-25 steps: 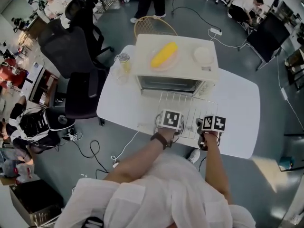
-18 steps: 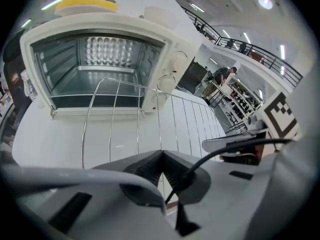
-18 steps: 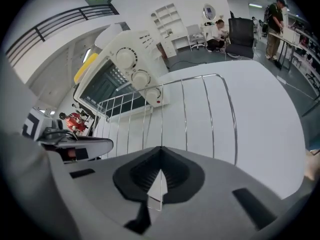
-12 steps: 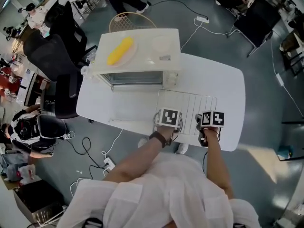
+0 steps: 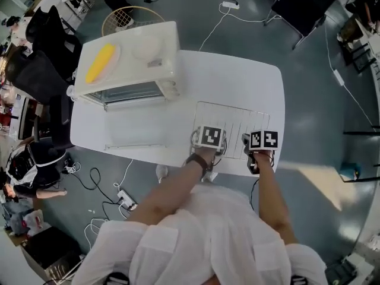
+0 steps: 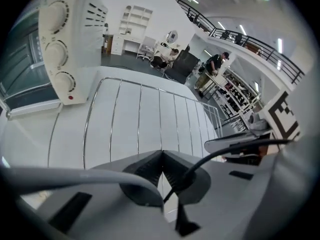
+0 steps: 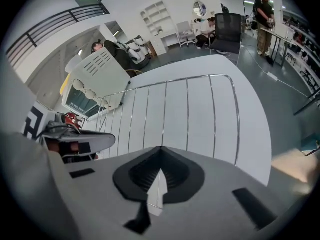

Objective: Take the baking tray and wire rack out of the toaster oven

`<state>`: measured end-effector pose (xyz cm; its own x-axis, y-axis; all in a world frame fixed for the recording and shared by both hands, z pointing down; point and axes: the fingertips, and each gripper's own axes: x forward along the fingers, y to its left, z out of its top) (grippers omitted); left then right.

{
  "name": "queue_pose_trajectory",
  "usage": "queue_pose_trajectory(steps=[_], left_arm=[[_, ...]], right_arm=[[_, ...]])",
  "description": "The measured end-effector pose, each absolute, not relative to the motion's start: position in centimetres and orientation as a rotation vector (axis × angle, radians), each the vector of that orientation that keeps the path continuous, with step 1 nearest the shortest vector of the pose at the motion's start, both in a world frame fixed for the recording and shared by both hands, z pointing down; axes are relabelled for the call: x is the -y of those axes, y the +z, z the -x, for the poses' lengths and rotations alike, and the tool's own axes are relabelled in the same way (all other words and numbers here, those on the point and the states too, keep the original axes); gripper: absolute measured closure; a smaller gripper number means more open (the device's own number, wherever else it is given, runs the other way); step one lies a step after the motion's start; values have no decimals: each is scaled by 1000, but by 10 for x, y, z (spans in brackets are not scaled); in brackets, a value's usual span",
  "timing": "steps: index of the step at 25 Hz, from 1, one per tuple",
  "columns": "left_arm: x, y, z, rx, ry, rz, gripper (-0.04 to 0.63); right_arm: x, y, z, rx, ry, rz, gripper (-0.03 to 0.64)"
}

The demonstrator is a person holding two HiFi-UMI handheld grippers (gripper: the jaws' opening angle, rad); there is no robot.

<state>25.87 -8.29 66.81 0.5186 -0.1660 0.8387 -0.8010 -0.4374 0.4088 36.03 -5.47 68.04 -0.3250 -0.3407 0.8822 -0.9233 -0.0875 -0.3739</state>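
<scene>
The wire rack [image 5: 234, 123] is out of the cream toaster oven [image 5: 127, 55] and lies flat, low over the white table [image 5: 237, 82], to the right of the oven. Whether it touches the table I cannot tell. My left gripper [image 5: 208, 153] is shut on the rack's near rim at its left end, and my right gripper [image 5: 252, 157] is shut on the same rim at its right end. The left gripper view has the closed jaws [image 6: 162, 151] over the rack's bars [image 6: 150, 109], with the oven's knobs [image 6: 55, 59] to the left. In the right gripper view the closed jaws [image 7: 160, 148] cover the rack's near rim [image 7: 190, 109]. No baking tray shows.
The oven door [image 5: 133, 132] hangs open and flat toward the table's near edge. On the oven's top sit a yellow item on a plate [image 5: 101, 63] and a white dish [image 5: 145, 47]. Office chairs [image 5: 35, 70] stand at the left, and cables trail on the floor [image 5: 113, 186].
Both grippers have carried the wire rack to the right, from straight in front of the oven's mouth to the right part of the table. Both stay shut on it.
</scene>
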Motion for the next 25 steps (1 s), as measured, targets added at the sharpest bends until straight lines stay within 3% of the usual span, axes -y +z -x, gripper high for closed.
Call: queue_pose_trajectory(steps=[9, 25], left_arm=[[69, 713, -313, 765, 1097, -1907, 583], [54, 761, -329, 730, 1196, -1857, 581]], right_arm=[[29, 720, -422, 1586, 1456, -1351, 614], [12, 763, -436, 1531, 1478, -1307, 609]])
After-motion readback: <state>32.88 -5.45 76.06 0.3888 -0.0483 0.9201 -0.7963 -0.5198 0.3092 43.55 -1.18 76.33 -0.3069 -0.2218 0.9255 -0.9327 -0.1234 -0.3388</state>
